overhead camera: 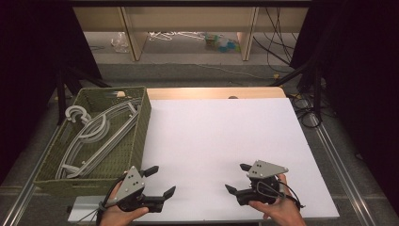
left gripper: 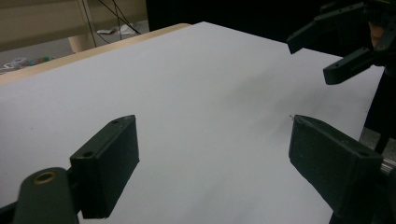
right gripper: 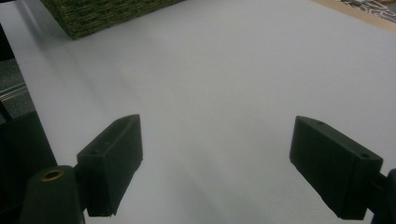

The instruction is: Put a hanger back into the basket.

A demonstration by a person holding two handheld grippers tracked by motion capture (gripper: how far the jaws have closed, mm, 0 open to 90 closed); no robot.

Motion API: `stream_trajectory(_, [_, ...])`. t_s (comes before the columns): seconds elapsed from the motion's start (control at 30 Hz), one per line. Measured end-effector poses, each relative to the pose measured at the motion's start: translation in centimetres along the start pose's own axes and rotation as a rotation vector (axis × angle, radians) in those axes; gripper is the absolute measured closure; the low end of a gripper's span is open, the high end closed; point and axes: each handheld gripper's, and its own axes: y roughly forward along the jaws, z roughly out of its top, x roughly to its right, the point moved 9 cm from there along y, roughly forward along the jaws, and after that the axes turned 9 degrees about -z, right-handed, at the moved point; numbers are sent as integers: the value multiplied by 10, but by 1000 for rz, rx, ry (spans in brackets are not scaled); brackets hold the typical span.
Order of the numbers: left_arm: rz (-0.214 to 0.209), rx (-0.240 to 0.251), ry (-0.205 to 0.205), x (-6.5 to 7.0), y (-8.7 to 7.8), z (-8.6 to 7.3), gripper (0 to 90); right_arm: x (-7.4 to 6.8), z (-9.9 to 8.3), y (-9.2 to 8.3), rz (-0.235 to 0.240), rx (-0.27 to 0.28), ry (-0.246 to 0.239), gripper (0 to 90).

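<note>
A green woven basket [overhead camera: 136,136] stands at the table's left side and holds several grey clothes hangers [overhead camera: 94,134]. Just below its front right corner, my left gripper [overhead camera: 160,181] rests low over the white sheet [overhead camera: 221,136], its jaws wide apart with nothing between them. In its own view my left gripper [left gripper: 212,154] looks across bare white sheet [left gripper: 187,84]. My right gripper [overhead camera: 237,178] sits near the front right of the sheet, open and empty, pointing left. In its own view my right gripper [right gripper: 215,163] faces the basket corner [right gripper: 98,14].
Wooden shelving legs [overhead camera: 134,33] and loose cables [overhead camera: 277,37] lie on the floor beyond the table. The other gripper [left gripper: 336,44] appears at the upper right of the left gripper view. A metal rail [overhead camera: 339,160] runs along the table's right side.
</note>
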Motion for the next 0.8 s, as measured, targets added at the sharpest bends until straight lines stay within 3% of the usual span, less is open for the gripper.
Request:
stream_trajectory(0.17, [14, -11, 15, -5, -4, 0, 160, -5, -6, -6, 1, 4, 9, 175])
stream_trajectory(0.2, [14, -7, -8, -4, -4, 0, 160, -7, -7, -7, 4, -2, 17, 169])
stream_trajectory(0.23, [12, 2, 7, -6, -4, 1, 161, -7, -7, -8, -2, 10, 7, 169])
stream_trajectory(0.3, [15, -8, -15, -6, -6, 0, 162, -8, -7, -9, -5, 13, 3, 169])
stream_trajectory(0.53, [12, 7, -16, -8, -8, 3, 162, -6, -4, -9, -11, 30, 18, 169])
stream_trajectory(0.67, [10, 3, -14, -7, -8, 2, 162, -6, -4, -9, -9, 26, 24, 171])
stream_trajectory(0.73, [4, 3, 7, -8, -8, 3, 161, -6, -4, -9, -13, 26, 24, 170])
stream_trajectory(0.8, [5, 6, -15, -7, -8, 3, 161, -5, -5, -8, -16, 25, 19, 171])
